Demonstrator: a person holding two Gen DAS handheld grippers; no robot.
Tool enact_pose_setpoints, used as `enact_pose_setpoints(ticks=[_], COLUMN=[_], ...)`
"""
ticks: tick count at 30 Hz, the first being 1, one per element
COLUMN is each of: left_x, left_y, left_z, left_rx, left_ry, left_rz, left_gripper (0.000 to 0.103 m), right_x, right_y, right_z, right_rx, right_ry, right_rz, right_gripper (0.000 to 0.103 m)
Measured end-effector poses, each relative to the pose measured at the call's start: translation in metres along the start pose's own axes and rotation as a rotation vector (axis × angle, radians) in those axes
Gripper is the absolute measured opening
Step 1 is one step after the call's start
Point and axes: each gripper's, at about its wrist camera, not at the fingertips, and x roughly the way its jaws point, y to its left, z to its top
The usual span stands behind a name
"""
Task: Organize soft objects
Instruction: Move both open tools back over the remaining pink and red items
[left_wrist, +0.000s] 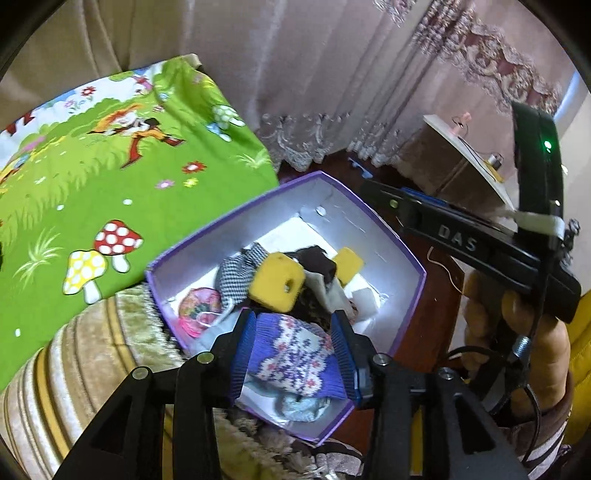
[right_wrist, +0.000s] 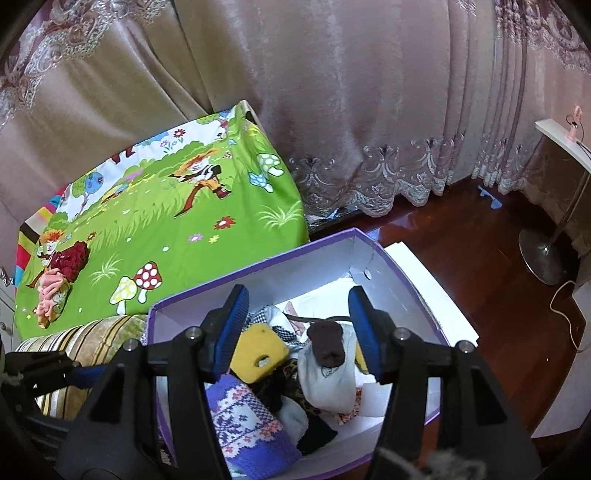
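Observation:
A purple box (left_wrist: 258, 216) with white inner walls stands on a striped cushion and holds a pile of soft things. My left gripper (left_wrist: 292, 318) hangs over its near end, open. A purple knitted sock (left_wrist: 291, 354) lies in the box between the blue pads (left_wrist: 242, 350). Behind it are two yellow sponges (left_wrist: 277, 284), a checked cloth (left_wrist: 236, 273) and a pink round piece (left_wrist: 199, 306). My right gripper (right_wrist: 298, 291) is open above the box (right_wrist: 295, 269), with nothing between its fingers. Below it lie a yellow sponge (right_wrist: 258, 350) and a white sock with a brown toe (right_wrist: 325, 380).
A green cartoon bedsheet (right_wrist: 166, 221) spreads to the left, with a red soft thing (right_wrist: 70, 262) and a pink one (right_wrist: 51, 295) on it. Curtains (right_wrist: 369, 110) hang behind. A wooden floor (right_wrist: 461, 240) and a lamp base (right_wrist: 543, 254) lie to the right. A hand (left_wrist: 517, 332) holds the right gripper.

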Motion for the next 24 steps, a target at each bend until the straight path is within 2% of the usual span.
enact_pose_setpoints(ticks=[11,21,24], left_x=[-0.035,-0.081,-0.092], left_y=[0.06,0.163,0.194], left_z=[0.0,-0.008,-0.016], left_rx=[-0.1,-0.264,-0.316], left_ry=[-0.084,-0.166,-0.176], left_rz=[0.062,0.174,0.216], left_gripper=[0.044,0.044,0.048], right_x=[0.001,0.006,0.007], right_y=[0.055,0.123,0.143], right_z=[0.01,0.02,0.022], right_rx=[-0.094,-0.203,-0.236], right_ry=[0.005,0.011,0.013], right_rz=[0.046,0.104,0.123], right_gripper=[0.064,0.066,0.067])
